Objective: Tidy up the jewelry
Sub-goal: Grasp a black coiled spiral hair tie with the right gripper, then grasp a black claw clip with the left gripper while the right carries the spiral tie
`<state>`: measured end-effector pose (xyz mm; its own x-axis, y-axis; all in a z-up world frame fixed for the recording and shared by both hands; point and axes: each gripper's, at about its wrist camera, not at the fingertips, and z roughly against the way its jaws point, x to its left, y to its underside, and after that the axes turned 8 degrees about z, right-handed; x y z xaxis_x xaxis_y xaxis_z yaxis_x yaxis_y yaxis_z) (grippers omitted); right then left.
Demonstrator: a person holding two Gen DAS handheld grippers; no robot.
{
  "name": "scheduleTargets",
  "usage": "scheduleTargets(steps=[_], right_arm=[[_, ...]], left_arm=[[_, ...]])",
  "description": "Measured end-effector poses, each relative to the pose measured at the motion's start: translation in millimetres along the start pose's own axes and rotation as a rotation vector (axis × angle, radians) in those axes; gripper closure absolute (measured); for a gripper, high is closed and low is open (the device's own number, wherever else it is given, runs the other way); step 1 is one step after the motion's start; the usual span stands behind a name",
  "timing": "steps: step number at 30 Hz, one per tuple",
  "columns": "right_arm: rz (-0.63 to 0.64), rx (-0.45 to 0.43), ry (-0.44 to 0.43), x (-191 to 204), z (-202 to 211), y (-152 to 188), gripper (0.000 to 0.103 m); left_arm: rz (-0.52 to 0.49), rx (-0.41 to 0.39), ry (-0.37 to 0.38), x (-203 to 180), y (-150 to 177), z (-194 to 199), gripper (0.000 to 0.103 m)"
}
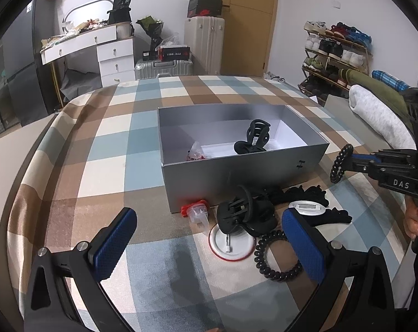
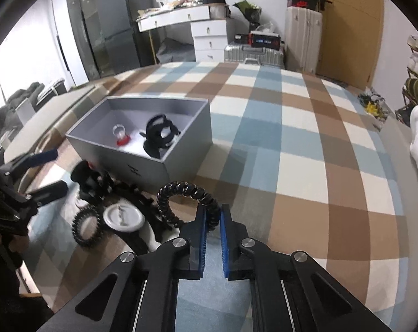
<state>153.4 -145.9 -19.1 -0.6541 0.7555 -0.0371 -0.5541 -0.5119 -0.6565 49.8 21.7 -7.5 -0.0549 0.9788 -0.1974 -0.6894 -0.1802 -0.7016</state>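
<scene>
A grey open box sits on the checked bedspread; it also shows in the right wrist view. Inside lie a black claw clip and a small clear-and-red case. My right gripper is shut on a black spiral hair tie and holds it above the bed to the right of the box; it shows in the left wrist view. My left gripper is open and empty, hovering over a pile in front of the box: a black claw clip, another spiral tie, a white round lid.
A clear-and-red case, a white compact and black cloth bands lie by the box's front wall. A grey pillow lies at the right. A dresser, suitcases and a shoe rack stand beyond the bed.
</scene>
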Motion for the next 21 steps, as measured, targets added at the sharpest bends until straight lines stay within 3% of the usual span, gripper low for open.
scheduleTargets(steps=[8, 12, 15, 21], right_arm=[[0.004, -0.035, -0.018, 3.9, 6.9, -4.1, 0.095], [0.004, -0.038, -0.025, 4.2, 8.9, -4.1, 0.095], [0.005, -0.042, -0.027, 4.3, 10.5, -4.5, 0.095], [0.012, -0.04, -0.037, 7.4, 11.5, -5.2, 0.095]], left_arm=[[0.09, 0.073, 0.087, 1.6, -3.3, -13.3, 0.002], [0.049, 0.085, 0.095, -10.2, -1.4, -14.9, 0.019], [-0.023, 0.097, 0.047, -24.1, 1.9, -19.4, 0.029], [-0.094, 0.086, -0.018, -32.3, 4.7, -20.5, 0.034]])
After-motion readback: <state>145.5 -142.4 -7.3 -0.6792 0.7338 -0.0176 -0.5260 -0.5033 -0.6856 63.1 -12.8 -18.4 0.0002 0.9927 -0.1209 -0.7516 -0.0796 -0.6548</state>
